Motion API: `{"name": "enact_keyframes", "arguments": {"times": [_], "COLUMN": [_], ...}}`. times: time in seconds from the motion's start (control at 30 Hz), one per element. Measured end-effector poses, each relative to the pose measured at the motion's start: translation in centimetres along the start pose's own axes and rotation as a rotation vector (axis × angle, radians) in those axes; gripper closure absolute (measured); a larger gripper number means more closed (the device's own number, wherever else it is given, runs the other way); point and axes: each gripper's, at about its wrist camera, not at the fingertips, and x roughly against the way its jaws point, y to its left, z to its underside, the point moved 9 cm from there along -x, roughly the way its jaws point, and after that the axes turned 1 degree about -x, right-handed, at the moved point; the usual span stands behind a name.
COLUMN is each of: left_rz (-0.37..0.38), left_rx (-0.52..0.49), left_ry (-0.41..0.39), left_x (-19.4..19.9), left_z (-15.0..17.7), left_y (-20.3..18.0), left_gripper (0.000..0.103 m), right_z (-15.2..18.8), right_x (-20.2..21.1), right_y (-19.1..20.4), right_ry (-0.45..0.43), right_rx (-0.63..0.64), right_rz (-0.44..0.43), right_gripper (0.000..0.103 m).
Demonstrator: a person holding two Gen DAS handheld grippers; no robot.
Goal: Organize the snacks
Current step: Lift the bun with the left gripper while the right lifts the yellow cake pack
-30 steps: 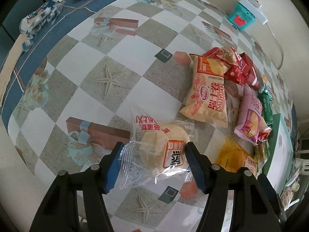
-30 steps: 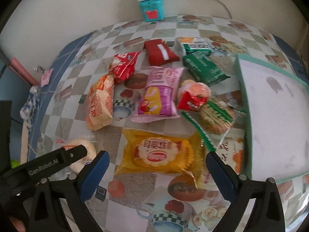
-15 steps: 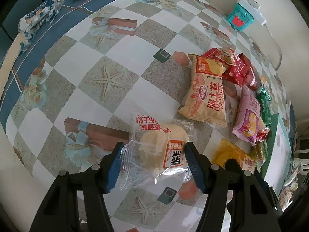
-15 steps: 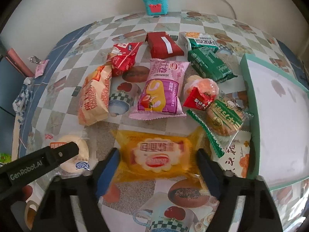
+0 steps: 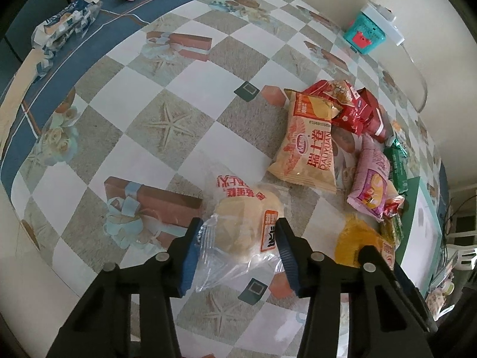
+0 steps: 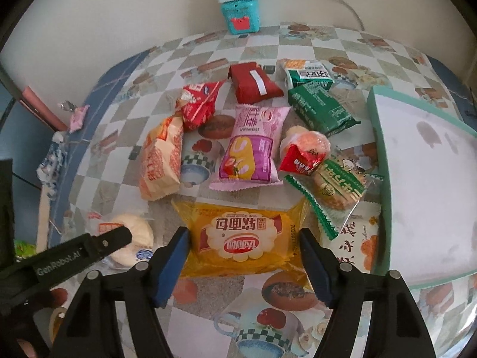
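Observation:
A pale round bun in a clear wrapper (image 5: 238, 217) sits between the blue pads of my left gripper (image 5: 238, 229). Its jaws are closing and the pads press the wrapper from both sides, crumpling it. The same bun (image 6: 134, 229) shows in the right wrist view under a left finger (image 6: 89, 247). A yellow bread packet (image 6: 241, 226) lies on the checked tablecloth between the pads of my right gripper (image 6: 243, 234). Those jaws are closing too, with both pads against the packet's ends. The yellow packet (image 5: 357, 238) lies just right of the bun.
Beyond the yellow packet lie an orange roll pack (image 6: 162, 161), a pink pack (image 6: 253, 146), red packs (image 6: 253, 83) and green packs (image 6: 322, 110). A white tray with a teal rim (image 6: 375, 149) stands at the right. A teal box (image 6: 241, 15) sits by the wall.
The left jaws have narrowed onto the bun wrapper, which now looks slightly raised. The right jaws came in from wide open to the yellow packet's ends.

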Motion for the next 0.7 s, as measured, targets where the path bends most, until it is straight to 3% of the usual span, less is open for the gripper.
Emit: {"name": "enact_keyframes", "arguments": {"times": [0.37, 0.7], "left_rz": [0.002, -0.007], "left_rx": [-0.027, -0.04], "left_ry": [-0.034, -0.047], "left_x": [2.2, 2.7], "left_z": [0.9, 1.1], "left_y": [-0.4, -1.1], "left_gripper": [0.067, 0.07], "right_z": [-0.6, -0.2], "right_x": [2.2, 2.0], "right_y": [-1.2, -1.9], "right_ry": [-0.026, -0.006], "right_rx": [-0.03, -0.035], "right_rz": [-0.019, -0.019], "right_gripper": [0.03, 0.031]}}
